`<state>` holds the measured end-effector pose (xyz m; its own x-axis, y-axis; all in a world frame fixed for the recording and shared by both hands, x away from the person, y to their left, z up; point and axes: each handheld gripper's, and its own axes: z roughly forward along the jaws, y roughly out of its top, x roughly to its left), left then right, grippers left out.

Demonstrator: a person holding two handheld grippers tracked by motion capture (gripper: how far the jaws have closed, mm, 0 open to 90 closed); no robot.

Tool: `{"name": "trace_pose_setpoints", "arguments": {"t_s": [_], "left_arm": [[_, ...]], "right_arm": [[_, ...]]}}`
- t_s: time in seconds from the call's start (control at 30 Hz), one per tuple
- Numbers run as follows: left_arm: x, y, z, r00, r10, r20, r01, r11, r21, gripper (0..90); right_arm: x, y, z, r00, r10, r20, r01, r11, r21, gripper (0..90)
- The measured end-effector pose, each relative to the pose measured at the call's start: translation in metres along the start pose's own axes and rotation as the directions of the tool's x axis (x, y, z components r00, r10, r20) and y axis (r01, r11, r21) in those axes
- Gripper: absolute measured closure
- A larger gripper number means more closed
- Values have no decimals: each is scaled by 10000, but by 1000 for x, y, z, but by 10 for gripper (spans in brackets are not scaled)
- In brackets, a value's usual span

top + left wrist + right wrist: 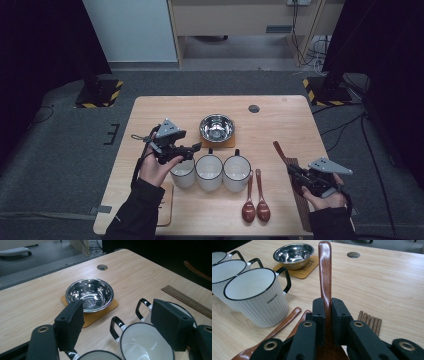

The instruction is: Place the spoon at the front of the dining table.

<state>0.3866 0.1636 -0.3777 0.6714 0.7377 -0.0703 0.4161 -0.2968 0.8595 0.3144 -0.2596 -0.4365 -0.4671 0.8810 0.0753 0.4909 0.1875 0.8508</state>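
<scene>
Three white mugs (209, 172) with black rims stand in a row at the table's middle. Behind them a steel bowl (217, 127) rests on an orange mat (227, 142). My left gripper (194, 149) hovers open over the leftmost mug (183, 173); in the left gripper view its wide-apart jaws frame the middle mug (145, 346) and the bowl (90, 293). My right gripper (326, 312) is shut on a brown wooden spoon (325, 270), whose handle points away. In the high view that spoon (279, 150) sticks out up-left from the right gripper (295, 173).
Two more wooden spoons (255, 200) lie in front of the right mug. Several dark chopsticks (300, 200) lie near the table's right edge. A small wooden board (166, 205) sits at the front left. A cable hole (254, 108) marks the far side.
</scene>
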Motion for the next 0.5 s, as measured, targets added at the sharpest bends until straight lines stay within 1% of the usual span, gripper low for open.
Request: {"name": "trace_pose_setpoints", "arguments": {"t_s": [0.2,0.5], "left_arm": [[-8,4,8,9998,51,196,-51,10000,-11,263],[-21,15,18,9984,275,504,-271,9996,-94,266]], "right_arm": [[0,1,0,10000,-8,-8,8,10000,-24,817],[1,1,-1,10000,-73,-14,73,9999,-81,818]]}}
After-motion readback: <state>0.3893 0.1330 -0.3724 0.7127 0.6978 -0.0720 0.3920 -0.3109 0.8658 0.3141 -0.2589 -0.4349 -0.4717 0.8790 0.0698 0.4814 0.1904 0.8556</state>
